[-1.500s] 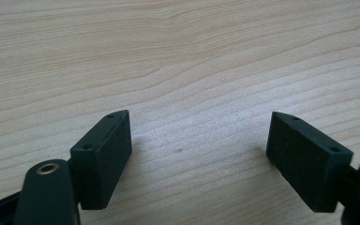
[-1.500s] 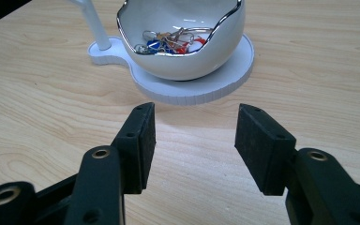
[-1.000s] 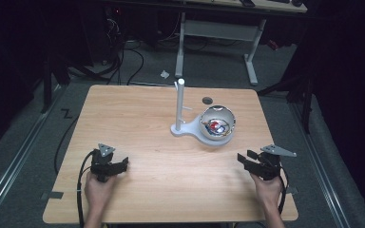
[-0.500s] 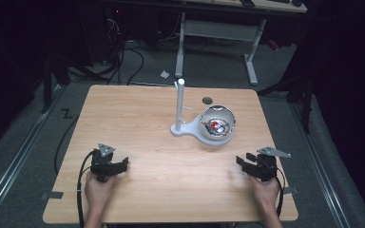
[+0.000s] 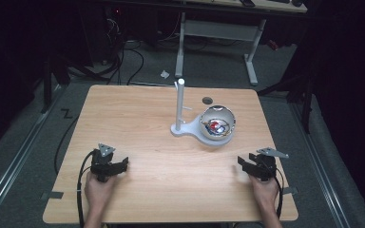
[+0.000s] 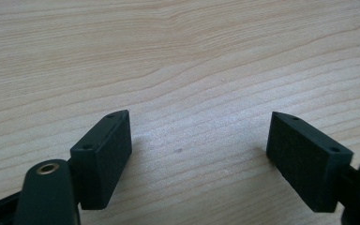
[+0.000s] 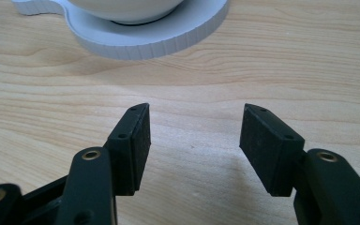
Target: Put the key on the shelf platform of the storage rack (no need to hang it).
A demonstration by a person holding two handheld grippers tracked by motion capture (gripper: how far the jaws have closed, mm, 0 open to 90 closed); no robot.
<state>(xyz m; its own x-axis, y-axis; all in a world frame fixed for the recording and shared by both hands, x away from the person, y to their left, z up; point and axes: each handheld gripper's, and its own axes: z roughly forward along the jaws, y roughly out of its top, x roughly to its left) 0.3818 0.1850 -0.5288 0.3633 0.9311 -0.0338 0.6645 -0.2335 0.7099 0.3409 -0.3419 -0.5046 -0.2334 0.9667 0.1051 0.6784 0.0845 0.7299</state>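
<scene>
Bowl (image 5: 217,124) — shiny, likely rigid and slippery — is seated on a white stand (image 5: 186,128) mid-bench; its rim is best gripped. Both claws, left (image 5: 119,166) and right (image 5: 245,163), are held released, the right just widened, nothing between.

- One wooden table (image 5: 161,142)
- Two hand-held grippers: left gripper (image 5: 122,165), right gripper (image 5: 243,162)
- One white stand (image 5: 183,127) with one upright post (image 5: 180,102)
- One shiny bowl (image 5: 217,124)
</scene>
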